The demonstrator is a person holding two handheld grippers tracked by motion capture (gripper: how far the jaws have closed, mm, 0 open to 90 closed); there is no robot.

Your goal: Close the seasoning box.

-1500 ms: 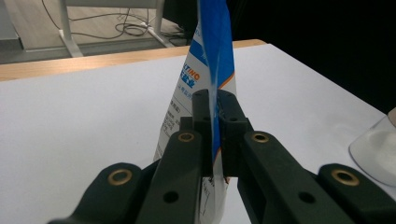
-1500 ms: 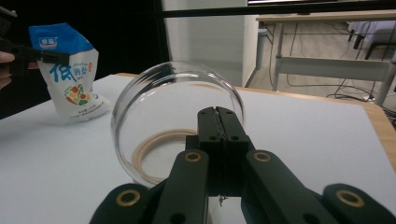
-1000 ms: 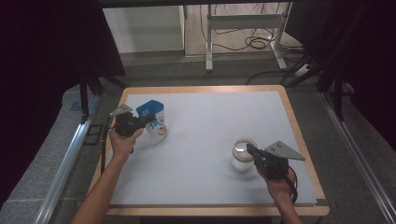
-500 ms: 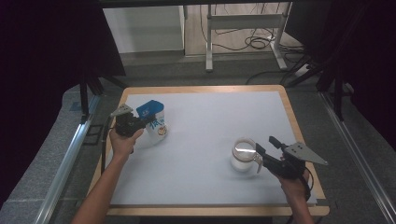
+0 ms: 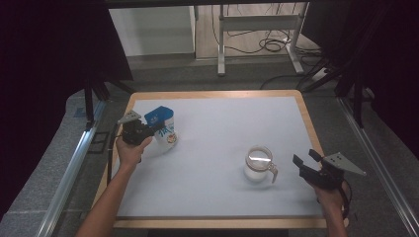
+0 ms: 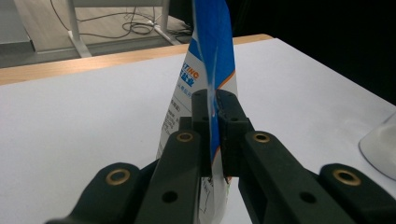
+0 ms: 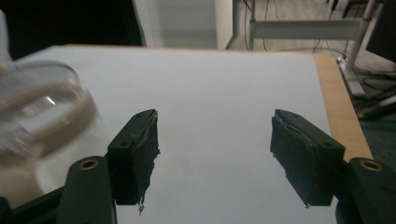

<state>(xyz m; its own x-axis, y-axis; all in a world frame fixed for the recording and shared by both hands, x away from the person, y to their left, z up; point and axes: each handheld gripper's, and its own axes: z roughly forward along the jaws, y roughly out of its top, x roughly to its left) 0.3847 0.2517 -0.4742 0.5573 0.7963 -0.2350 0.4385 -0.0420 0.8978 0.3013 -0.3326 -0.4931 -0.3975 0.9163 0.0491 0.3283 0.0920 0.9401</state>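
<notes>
A blue and white pouch (image 5: 164, 127) stands upright at the left of the white table (image 5: 217, 118). My left gripper (image 5: 149, 129) is shut on the pouch's thin edge. In the left gripper view both black jaws pinch the blue seam of the pouch (image 6: 205, 51), with my left gripper (image 6: 212, 105) level behind it. A clear glass cup (image 5: 258, 163) with a handle stands right of centre. My right gripper (image 5: 305, 158) hangs to its right, apart from it. Its jaws have just been opening, and nothing is between them. In the right gripper view the cup (image 7: 42, 116) lies blurred left of my right gripper (image 7: 215, 135).
A wooden rim (image 5: 212, 93) frames the table. Behind it on the floor are a metal stand (image 5: 257, 24) and loose cables (image 5: 269, 47). Dark curtains hang at both sides. A metal rail (image 5: 69, 168) runs along the left.
My right gripper has let go of the glass cup, opened its jaws and drawn back to the right. The cup stays in place. The left hand and pouch have not moved.
</notes>
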